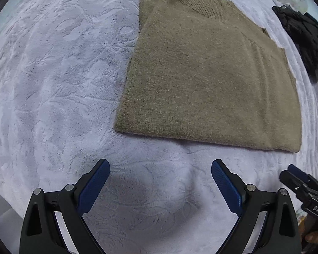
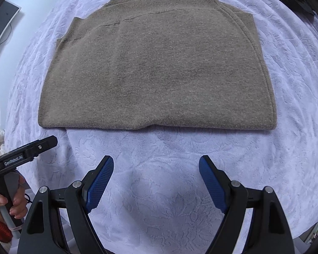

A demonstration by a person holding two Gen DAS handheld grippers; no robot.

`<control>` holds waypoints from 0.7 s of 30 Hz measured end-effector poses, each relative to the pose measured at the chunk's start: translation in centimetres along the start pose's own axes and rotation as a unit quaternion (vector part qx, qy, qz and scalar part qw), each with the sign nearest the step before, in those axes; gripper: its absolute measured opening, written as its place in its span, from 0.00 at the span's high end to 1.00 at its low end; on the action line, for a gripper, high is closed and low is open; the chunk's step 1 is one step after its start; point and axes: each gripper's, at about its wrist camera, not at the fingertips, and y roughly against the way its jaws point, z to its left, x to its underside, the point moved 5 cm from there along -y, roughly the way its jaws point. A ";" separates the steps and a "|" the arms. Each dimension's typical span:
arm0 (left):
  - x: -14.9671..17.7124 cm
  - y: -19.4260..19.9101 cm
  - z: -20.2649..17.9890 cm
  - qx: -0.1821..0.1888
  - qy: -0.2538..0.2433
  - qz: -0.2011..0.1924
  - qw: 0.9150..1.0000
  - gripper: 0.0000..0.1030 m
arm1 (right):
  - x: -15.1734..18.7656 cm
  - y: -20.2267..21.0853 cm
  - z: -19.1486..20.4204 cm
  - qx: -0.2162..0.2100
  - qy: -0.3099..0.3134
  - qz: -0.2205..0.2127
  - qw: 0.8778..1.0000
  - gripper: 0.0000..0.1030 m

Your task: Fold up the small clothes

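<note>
A folded olive-brown knit sweater [image 2: 156, 67] lies flat on the pale lilac embossed blanket [image 2: 159, 169], ribbed collar at the far edge, folded edge nearest, long axis side to side. Both left tongs [image 1: 160, 176] and right tongs [image 2: 156, 172] gape wide, empty, just short of it. A black garment [image 1: 305, 40] lies apart.

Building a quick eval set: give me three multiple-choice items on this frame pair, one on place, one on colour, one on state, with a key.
1. Where does the dark garment lie in the left wrist view?
A. on the sweater
B. apart from it, at the right edge
C. between the jaws

2. What colour is the sweater?
A. brown
B. red
C. white

3. How is the right gripper?
A. shut on the sweater
B. shut, empty
C. open, empty

Key: B, blanket shows between the two garments; A, brown knit in both views; C, its blue pads stand wide apart over bare blanket.
</note>
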 end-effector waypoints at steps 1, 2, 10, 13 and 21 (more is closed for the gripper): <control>-0.2 0.1 0.0 0.015 0.003 -0.004 1.000 0.06 | -0.1 -0.2 0.1 -0.003 -0.001 0.002 1.000 0.17; -0.5 0.2 -0.1 0.028 0.008 -0.007 1.000 0.06 | -0.2 -0.3 0.2 -0.004 -0.002 0.004 1.000 0.17; -1.9 0.7 0.4 0.134 0.034 -0.006 0.990 0.06 | -1.4 -1.8 1.8 -0.055 -0.023 0.018 0.998 0.17; -2.1 0.8 0.2 0.169 0.043 0.008 0.985 0.06 | -1.8 -2.5 2.1 -0.090 -0.051 0.029 0.994 0.17; -1.8 -0.2 -0.7 0.218 0.062 0.028 0.974 0.06 | -2.3 -3.8 2.6 -0.137 -0.088 0.044 0.986 0.17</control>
